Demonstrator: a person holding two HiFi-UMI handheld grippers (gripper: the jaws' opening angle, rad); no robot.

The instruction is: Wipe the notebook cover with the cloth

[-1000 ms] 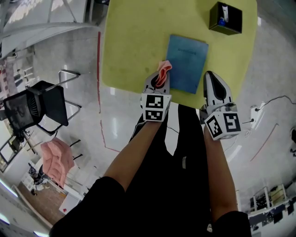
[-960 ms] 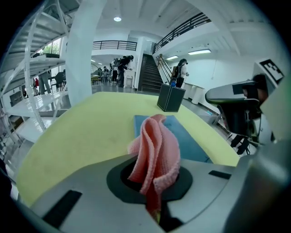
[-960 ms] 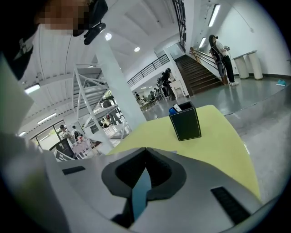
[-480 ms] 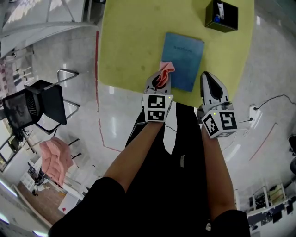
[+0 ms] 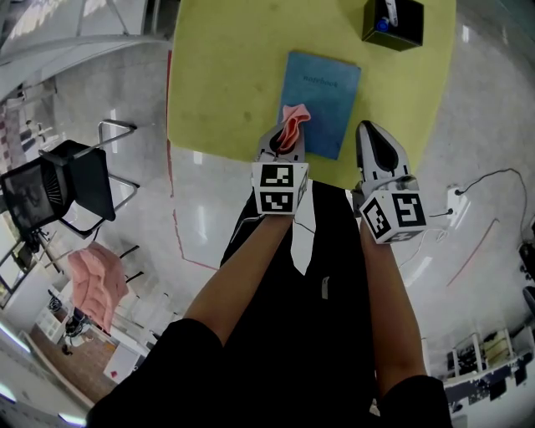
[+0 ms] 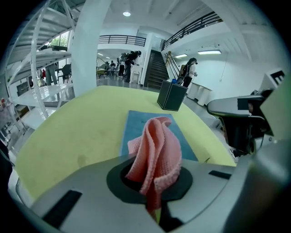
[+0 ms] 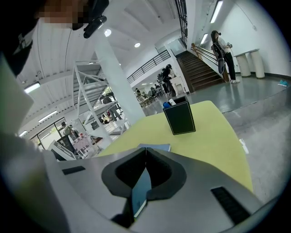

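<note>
1. The left tool (image 6: 152,205) is closed on the pink cloth (image 6: 157,152). It pinches the lower end, and the rest stands out in loose folds in front of the jaws.
2. The cloth looks soft, light and limp, so I judge it will bend under pressure. The free folds, not the tool, should meet the cover.
3. The blue notebook (image 5: 322,88) lies closed and flat on the yellow table (image 5: 226,75), near the front edge and well apart from the black box (image 5: 393,21). The cloth is over the notebook's near left corner; I cannot tell if it touches.
4. The notebook seems thin and light, with a smooth cover, so it may slide under the wipe.
5. The right tool (image 7: 144,159) has its jaws together and holds nothing. It hovers near the notebook's near right corner, a good place to press the edge down.
</note>
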